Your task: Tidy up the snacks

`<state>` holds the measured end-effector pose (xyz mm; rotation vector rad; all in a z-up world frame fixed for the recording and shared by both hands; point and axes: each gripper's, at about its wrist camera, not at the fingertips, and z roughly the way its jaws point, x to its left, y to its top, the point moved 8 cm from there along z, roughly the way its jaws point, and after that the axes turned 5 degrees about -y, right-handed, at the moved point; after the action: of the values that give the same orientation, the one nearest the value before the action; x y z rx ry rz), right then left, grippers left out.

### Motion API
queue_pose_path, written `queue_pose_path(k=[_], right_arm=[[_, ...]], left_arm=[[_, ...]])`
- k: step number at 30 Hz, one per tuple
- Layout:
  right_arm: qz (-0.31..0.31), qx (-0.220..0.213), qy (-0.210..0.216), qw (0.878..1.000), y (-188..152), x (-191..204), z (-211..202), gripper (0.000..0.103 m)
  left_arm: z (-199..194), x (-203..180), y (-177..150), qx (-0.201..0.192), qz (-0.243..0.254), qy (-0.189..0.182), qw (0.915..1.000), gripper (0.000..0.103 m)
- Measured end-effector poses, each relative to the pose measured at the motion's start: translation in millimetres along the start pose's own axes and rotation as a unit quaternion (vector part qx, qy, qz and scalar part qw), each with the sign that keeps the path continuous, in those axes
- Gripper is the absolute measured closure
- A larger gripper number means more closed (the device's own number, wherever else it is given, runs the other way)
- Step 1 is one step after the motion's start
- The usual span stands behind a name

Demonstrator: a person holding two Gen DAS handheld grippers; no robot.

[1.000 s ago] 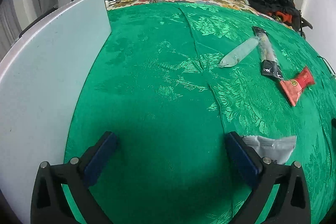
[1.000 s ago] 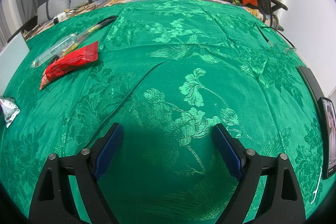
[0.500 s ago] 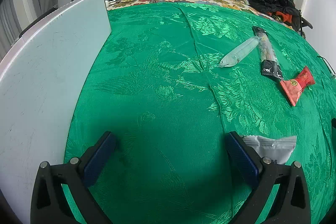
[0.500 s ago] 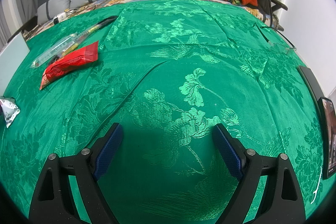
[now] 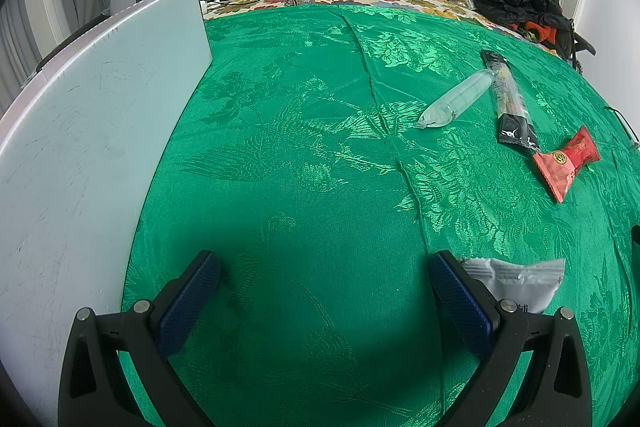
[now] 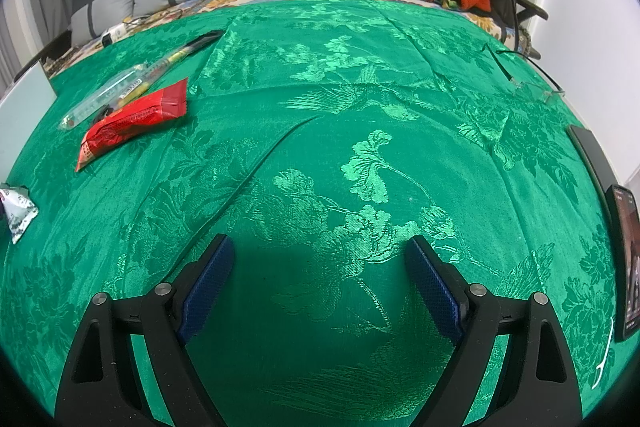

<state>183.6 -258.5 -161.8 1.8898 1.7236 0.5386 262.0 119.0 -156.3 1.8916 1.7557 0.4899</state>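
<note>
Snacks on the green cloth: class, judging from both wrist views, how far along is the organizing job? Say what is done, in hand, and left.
Done: nothing visibly; the red packet, clear tube packet, black stick packet and silver packet lie loose on the green cloth.
In hand: nothing; the left gripper and right gripper are open and empty.
Left: gathering all four, perhaps onto the white board.
</note>
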Motion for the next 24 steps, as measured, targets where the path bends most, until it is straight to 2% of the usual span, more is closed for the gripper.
queue_pose_path(k=[24], right_arm=[[0.000,0.000,0.000,1.000,0.0,0.4,-0.2,0.013]], left_arm=[[0.9,2.2,0.9,0.000,0.000,0.000,1.0000,0.000]])
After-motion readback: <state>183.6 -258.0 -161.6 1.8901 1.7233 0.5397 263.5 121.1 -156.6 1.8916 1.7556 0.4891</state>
